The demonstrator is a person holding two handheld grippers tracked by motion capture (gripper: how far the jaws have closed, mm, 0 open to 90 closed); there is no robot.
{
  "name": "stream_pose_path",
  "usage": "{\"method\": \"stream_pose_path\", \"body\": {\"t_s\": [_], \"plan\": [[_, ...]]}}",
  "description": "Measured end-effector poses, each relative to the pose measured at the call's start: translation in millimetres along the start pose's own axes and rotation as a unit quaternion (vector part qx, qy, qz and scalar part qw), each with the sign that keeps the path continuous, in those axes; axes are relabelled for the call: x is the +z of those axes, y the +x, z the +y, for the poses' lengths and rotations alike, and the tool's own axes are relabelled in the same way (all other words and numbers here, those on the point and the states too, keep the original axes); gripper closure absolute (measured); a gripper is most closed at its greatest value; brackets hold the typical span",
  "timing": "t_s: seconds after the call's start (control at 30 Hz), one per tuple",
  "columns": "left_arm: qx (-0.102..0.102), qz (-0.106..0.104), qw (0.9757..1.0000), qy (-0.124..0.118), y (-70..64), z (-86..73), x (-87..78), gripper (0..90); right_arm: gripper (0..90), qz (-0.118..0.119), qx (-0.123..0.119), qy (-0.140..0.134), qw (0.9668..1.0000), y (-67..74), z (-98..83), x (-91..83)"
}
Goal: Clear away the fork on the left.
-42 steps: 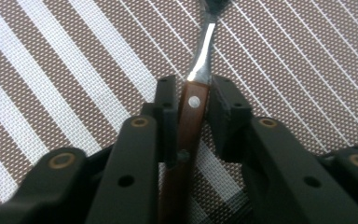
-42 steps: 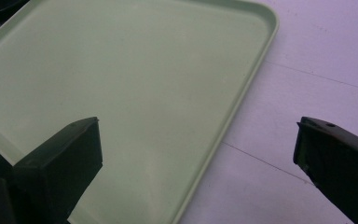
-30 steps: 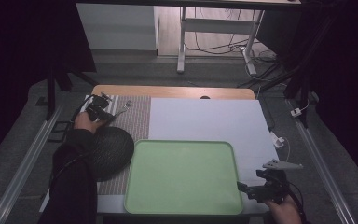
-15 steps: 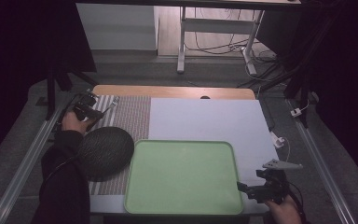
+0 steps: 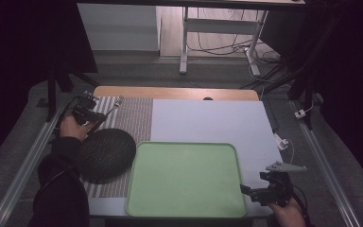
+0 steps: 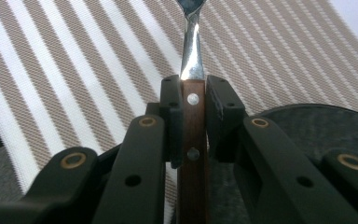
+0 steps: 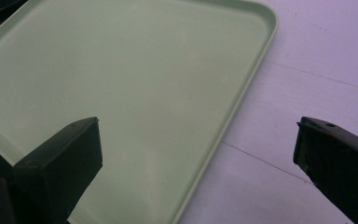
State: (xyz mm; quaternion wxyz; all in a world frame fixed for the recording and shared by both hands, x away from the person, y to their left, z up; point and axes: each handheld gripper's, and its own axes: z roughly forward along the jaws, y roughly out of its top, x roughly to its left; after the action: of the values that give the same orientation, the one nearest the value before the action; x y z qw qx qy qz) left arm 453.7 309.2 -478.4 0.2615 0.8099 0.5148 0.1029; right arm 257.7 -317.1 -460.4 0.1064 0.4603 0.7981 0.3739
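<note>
My left gripper [image 5: 90,113] is at the far left of the table, over the striped mat [image 5: 134,116]. It is shut on a wooden-handled piece of cutlery [image 6: 192,116]; the wooden handle sits clamped between the jaws and the metal neck sticks out ahead, its tip cut off by the frame edge. The metal end [image 5: 116,102] points to the back right. A dark round plate [image 5: 105,153] lies just in front of that hand. My right gripper [image 5: 257,191] is open at the green tray's [image 5: 186,177] front right corner, one jaw over the tray [image 7: 144,93] and one over the white surface.
A white board [image 5: 212,120] covers the middle and right of the table, with a wooden strip along the back edge. Metal rails run down both sides. A small white object with a cable [image 5: 282,142] lies at the right edge.
My left gripper has drawn back to the left, away from the mat's middle, with the cutlery in it. The right gripper has stayed in place.
</note>
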Motion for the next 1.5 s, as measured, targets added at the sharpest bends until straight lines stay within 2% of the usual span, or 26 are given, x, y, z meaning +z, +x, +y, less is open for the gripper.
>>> {"method": "stream_pose_path", "body": {"t_s": [0.23, 0.47, 0.63, 0.73, 0.87, 0.97, 1.5], "plan": [[0.01, -0.01, 0.9999, 0.004, -19.4, -8.9, -3.6, 77.6, 1.2, -0.001, -0.001, 0.001, 1.0, 0.3, 0.1, 0.1], [-0.003, -0.019, 0.9998, 0.005, -31.9, -21.0, -9.7, 77.6, 1.2, 0.0, -0.004, -0.001, 1.0, 0.9, 0.0, -0.3], [0.002, -0.022, 0.9997, 0.009, -44.2, -29.5, -13.8, 77.6, 1.2, 0.0, -0.007, -0.002, 1.0, 1.5, 0.0, -0.4], [0.013, -0.014, 0.9997, 0.014, -54.9, -33.9, -16.6, 77.6, 1.2, -0.001, -0.009, -0.002, 1.0, 1.9, -0.1, -0.7], [0.016, -0.024, 0.9995, 0.01, -68.2, -39.6, -20.9, 77.6, 1.2, 0.0, -0.009, -0.002, 1.0, 2.0, -0.1, -0.9], [0.025, -0.02, 0.9994, 0.01, -80.9, -42.5, -24.0, 77.6, 1.2, 0.001, -0.009, -0.002, 1.0, 2.3, -0.1, -0.8], [0.046, -0.058, 0.9973, -0.004, -139.8, -61.9, -38.1, 77.6, 1.3, -0.001, -0.013, -0.001, 0.9999, 2.8, 0.0, -0.8]]}}
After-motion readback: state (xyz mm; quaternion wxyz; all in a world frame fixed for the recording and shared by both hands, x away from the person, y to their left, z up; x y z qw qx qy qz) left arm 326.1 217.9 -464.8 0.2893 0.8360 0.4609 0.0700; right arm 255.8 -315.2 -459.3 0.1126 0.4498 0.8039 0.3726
